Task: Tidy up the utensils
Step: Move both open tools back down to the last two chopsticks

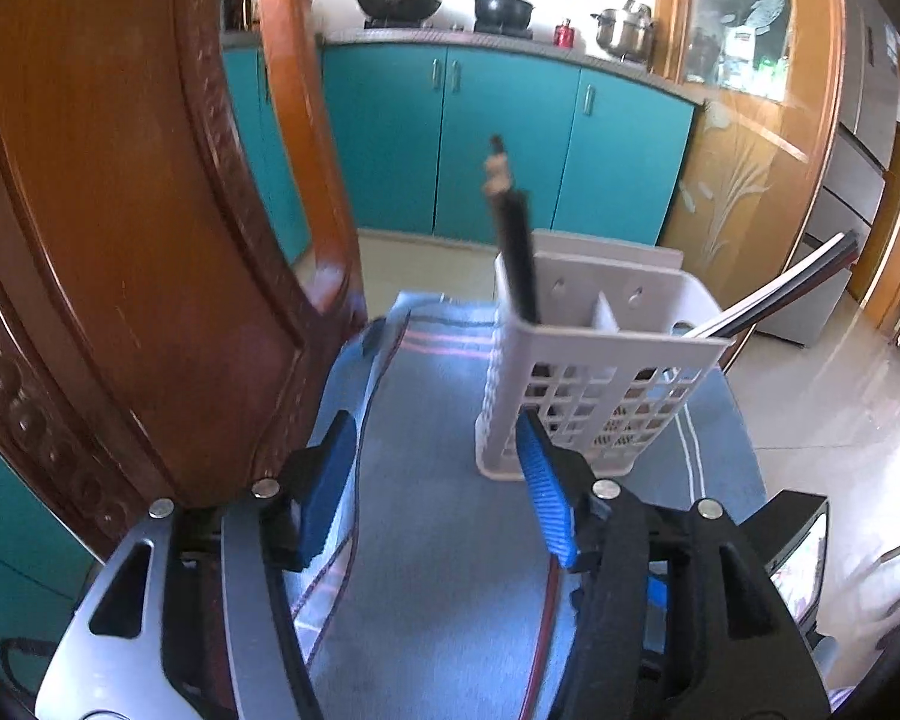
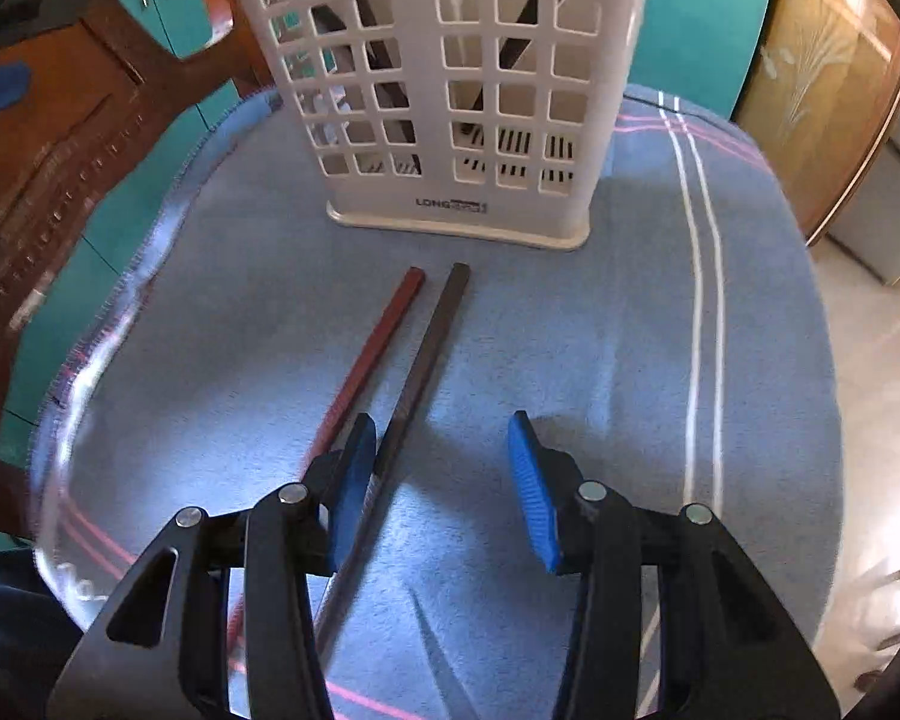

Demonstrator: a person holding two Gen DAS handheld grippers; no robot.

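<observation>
The task looks partly done: the white holder (image 1: pixel 594 360) already has a dark utensil (image 1: pixel 513 234) upright in its left compartment and long sticks (image 1: pixel 774 294) leaning out of the right one, while two chopsticks are left on the blue cloth (image 2: pixel 570 330). The right gripper (image 2: pixel 438 489) is open and empty above them – the dark chopstick (image 2: pixel 426 360) runs just inside its left pad, the red chopstick (image 2: pixel 369 354) lies just outside it, both pointing ahead toward the holder's base. They are slim, square-ended, nearly parallel. The left gripper (image 1: pixel 435 486) is open too, holding nothing, with the holder just ahead of its right pad.
</observation>
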